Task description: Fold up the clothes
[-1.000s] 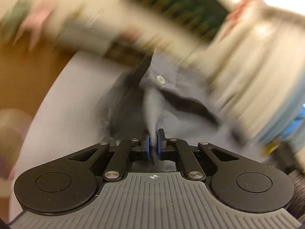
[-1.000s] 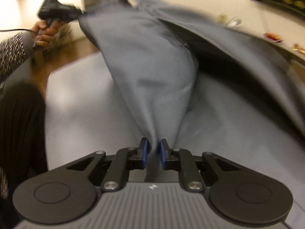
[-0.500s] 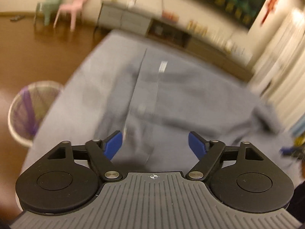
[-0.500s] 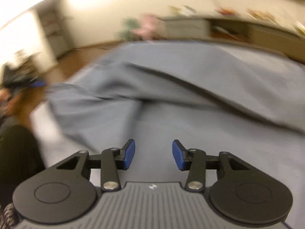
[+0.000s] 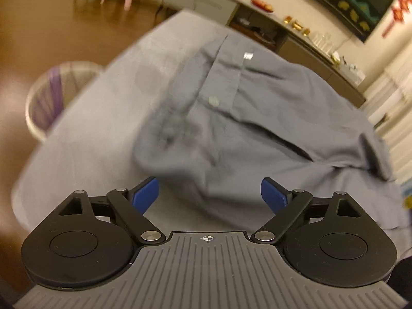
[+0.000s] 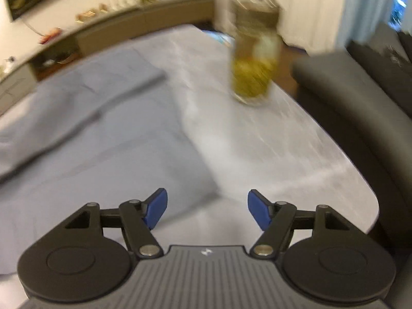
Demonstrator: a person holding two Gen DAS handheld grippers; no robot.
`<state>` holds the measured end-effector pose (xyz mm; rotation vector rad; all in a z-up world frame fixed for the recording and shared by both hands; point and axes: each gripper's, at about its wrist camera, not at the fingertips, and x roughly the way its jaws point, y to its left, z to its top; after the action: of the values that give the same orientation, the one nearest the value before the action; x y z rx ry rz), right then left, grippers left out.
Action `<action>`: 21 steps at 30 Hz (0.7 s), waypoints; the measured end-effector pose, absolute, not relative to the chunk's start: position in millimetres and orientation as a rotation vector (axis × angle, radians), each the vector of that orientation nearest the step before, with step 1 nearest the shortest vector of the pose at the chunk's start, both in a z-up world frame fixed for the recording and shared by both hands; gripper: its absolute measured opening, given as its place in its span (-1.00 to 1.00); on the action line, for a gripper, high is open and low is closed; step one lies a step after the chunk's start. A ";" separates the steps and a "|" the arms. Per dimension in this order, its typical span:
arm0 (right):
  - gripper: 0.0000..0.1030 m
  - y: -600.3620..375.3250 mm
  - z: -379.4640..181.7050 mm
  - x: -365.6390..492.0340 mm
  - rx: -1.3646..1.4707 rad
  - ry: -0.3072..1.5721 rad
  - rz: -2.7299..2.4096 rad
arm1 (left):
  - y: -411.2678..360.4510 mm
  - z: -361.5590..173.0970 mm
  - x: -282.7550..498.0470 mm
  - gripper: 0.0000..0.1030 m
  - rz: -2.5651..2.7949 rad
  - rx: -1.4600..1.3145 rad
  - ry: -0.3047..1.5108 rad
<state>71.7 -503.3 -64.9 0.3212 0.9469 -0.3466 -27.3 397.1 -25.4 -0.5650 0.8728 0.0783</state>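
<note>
1. L gripper [image 5: 209,195]: was pinching the grey shirt [image 5: 244,118] a sec ago; now let go, jaws opening, nothing pinched. Shirt laid on table [image 5: 85,139], 12 o'clock of the jaws.
2. R gripper [image 6: 207,209]: also released, jaws opening, empty; shirt hem at 10 o'clock, jar [image 6: 253,56] at 1.
3. Spread done, folding next.
4. Shirt: placket up, rumpled; sleeve prob. bunched at 3 o'clock, blurry.

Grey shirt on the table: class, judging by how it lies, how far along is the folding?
Done: the grey shirt lies spread on the table, rumpled. In hand: nothing; the left gripper and right gripper are opening, no cloth between the pads. Left: no neat fold shows, so smoothing and all the folding remain.
</note>
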 end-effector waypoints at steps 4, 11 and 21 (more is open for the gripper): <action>0.40 -505.3 -86.3 82.6 0.427 0.895 -0.283 | 399.5 -38.7 -32.3 0.55 0.064 -0.736 0.909; -0.86 -483.3 -94.9 119.2 0.416 0.842 -0.210 | 382.6 -52.4 -0.2 0.19 0.077 -0.864 0.833; -0.93 -489.4 -79.9 106.5 0.361 0.705 -0.241 | 404.5 -33.5 42.6 -1.00 0.018 -0.817 0.525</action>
<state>106.5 -489.4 -79.9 0.3606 0.7055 -0.2412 42.6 404.5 -33.5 -0.8170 0.5247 0.0177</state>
